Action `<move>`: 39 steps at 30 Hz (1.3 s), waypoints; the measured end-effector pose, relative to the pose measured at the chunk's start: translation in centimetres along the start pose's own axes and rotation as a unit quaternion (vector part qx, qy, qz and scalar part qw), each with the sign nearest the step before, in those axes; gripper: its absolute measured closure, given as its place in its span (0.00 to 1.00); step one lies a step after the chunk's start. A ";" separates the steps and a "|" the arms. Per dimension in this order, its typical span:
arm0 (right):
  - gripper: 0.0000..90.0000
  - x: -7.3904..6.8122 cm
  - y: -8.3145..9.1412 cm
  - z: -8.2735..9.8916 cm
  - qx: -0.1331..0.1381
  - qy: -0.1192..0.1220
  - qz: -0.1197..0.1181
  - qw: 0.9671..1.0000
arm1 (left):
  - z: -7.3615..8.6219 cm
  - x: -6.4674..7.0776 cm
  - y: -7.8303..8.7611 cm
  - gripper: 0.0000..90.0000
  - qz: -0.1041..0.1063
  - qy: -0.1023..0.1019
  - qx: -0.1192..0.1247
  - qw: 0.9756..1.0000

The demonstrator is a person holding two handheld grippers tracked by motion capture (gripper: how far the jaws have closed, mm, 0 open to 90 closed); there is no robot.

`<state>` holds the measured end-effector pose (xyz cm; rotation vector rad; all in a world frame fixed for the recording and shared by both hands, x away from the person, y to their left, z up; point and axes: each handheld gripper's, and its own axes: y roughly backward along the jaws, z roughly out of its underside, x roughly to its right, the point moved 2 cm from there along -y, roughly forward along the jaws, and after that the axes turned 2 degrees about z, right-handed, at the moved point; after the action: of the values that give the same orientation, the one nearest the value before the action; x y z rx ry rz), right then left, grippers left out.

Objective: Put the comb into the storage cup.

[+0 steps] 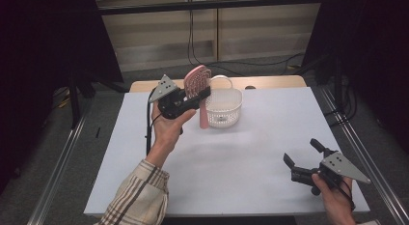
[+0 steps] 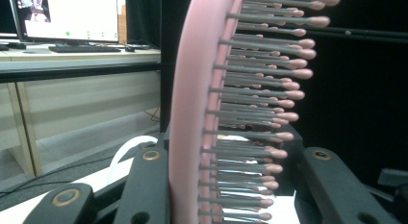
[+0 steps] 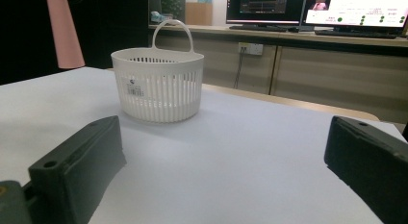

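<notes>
Clearly light and stiff—the pink plastic paddle hairbrush (image 1: pixel 197 85) sits clenched at its head in the left claw (image 1: pixel 200 95); right claw (image 1: pixel 301 154) released.

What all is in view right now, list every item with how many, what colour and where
hairbrush: one, pink with grey pink-tipped bristles, held head-up above the table beside the basket, handle hanging down
basket: one, white slatted plastic with a hoop handle, at the far middle of the table
table: one, white top with a wooden far edge
monitors: at least two, lit, on a desk beyond the table in the right gripper view
keyboard: one, dark, on the desk under a monitor
cables: several, black, on the floor behind the table
left gripper: one, black, shut on the hairbrush head
right gripper: one, black, jaws wide open, low over the table's near right corner
sleeve: one, beige plaid, on the left forearm
</notes>
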<state>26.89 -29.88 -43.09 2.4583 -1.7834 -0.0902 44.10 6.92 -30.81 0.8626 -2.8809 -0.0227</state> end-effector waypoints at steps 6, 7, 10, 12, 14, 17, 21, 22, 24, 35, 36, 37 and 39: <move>0.00 -0.3 -0.2 0.1 -0.005 0.008 -0.008 1.000 | -0.7 -0.6 -0.9 0.69 -0.007 0.003 0.004 1.000; 0.00 -0.3 -0.2 0.1 -0.004 0.010 -0.009 1.000 | -0.9 -0.7 -1.0 0.69 -0.007 0.004 0.005 1.000; 0.00 -0.4 -0.2 0.1 -0.004 0.009 -0.011 1.000 | -1.2 -1.0 -1.4 0.68 -0.009 0.005 0.007 1.000; 0.00 -0.4 -0.2 0.1 -0.004 0.006 -0.013 1.000 | -1.5 -1.0 -1.6 0.69 -0.010 0.000 0.007 1.000; 0.00 -0.4 -0.2 0.1 -0.003 0.005 -0.015 1.000 | -1.8 -1.1 -1.8 0.68 -0.014 -0.006 0.008 1.000; 0.00 -0.5 -0.2 0.1 -0.005 0.007 -0.015 1.000 | -2.1 -1.3 -2.2 0.69 -0.017 -0.007 0.010 1.000; 0.00 -0.5 -0.3 0.1 -0.005 0.005 -0.017 1.000 | -2.2 -1.4 -2.7 0.69 -0.022 -0.016 0.007 1.000; 0.00 -0.5 -0.3 0.2 -0.005 0.005 -0.017 1.000 | -2.2 -1.4 -2.9 0.69 -0.021 -0.019 0.006 1.000; 0.00 -0.5 -0.3 0.2 -0.006 0.007 -0.017 1.000 | -2.2 -1.6 -3.1 0.69 -0.024 -0.019 0.009 0.999; 0.00 -0.7 -0.3 0.2 -0.007 0.011 -0.019 1.000 | -3.1 -1.9 -4.5 0.69 -0.036 -0.043 0.013 0.998; 0.00 -0.7 -0.3 0.2 -0.007 0.011 -0.019 1.000 | -3.1 -1.9 -4.7 0.69 -0.034 -0.045 0.013 0.998; 0.00 -0.7 -0.3 0.2 -0.008 0.010 -0.020 1.000 | -3.1 -1.9 -4.8 0.68 -0.033 -0.044 0.015 0.998; 0.00 -0.7 -0.3 0.2 -0.008 0.011 -0.019 1.000 | -3.2 -1.9 -5.1 0.68 -0.036 -0.046 0.016 0.998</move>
<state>26.94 -29.14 -43.36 2.4744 -1.7205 -0.0806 48.90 3.77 -28.15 0.9952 -2.9415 -0.0232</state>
